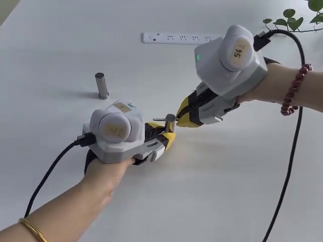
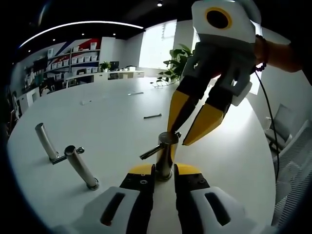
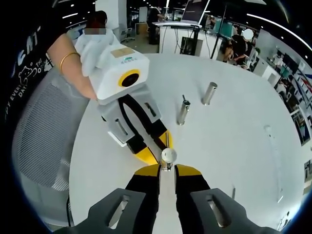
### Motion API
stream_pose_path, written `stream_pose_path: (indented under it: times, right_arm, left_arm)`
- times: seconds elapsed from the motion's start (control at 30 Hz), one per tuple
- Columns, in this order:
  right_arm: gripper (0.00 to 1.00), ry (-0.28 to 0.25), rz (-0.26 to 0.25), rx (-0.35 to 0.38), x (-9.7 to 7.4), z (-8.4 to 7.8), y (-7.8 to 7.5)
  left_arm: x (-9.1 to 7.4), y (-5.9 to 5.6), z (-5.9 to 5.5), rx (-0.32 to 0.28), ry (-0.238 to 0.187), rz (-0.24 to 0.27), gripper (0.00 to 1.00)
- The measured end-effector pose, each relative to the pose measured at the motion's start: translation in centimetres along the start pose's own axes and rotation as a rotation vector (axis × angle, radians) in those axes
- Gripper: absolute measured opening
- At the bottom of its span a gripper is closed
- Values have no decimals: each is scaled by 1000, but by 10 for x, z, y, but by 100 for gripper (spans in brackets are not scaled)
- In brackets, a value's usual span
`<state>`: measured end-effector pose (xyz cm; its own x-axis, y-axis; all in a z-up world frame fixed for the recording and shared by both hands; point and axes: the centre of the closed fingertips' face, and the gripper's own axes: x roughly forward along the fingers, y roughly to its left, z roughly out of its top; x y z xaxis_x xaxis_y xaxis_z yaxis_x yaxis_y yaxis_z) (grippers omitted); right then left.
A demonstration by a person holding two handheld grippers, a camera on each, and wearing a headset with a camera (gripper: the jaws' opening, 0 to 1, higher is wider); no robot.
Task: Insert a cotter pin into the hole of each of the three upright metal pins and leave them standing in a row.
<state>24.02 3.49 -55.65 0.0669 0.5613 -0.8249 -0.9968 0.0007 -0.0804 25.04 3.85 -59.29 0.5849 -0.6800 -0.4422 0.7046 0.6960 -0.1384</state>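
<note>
- White table (image 1: 75, 40) lies under both tools; our left gripper (image 2: 163, 171) is clamped on an upright metal pin (image 2: 165, 158).
- Our right gripper (image 3: 167, 168) pinches the head of the cotter pin (image 2: 150, 152); we see its shank lying level, crosswise through the pin's top, pointing away from that gripper.

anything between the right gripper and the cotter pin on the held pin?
Nothing visible. The right gripper has its tips right at the cotter pin, at the top of the metal pin; whether they grip it is unclear. The left gripper clamps that pin lower down, below the hole.
</note>
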Motion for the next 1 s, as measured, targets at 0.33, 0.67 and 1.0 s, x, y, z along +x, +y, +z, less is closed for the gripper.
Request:
stream_pose_path:
  times: [0.33,0.67,1.0]
  right_arm:
    - [13,-48,-13,23,2,10,0]
    - [11,-64,-2,56,15,13,0]
    - [9,-63,1,59,16,13,0]
  left_arm:
    - [-11,-3,-3,5,19,2,24]
    - [-25,3,0,4,24,13,28]
    - [-41,3,9,-17,-2,10,31]
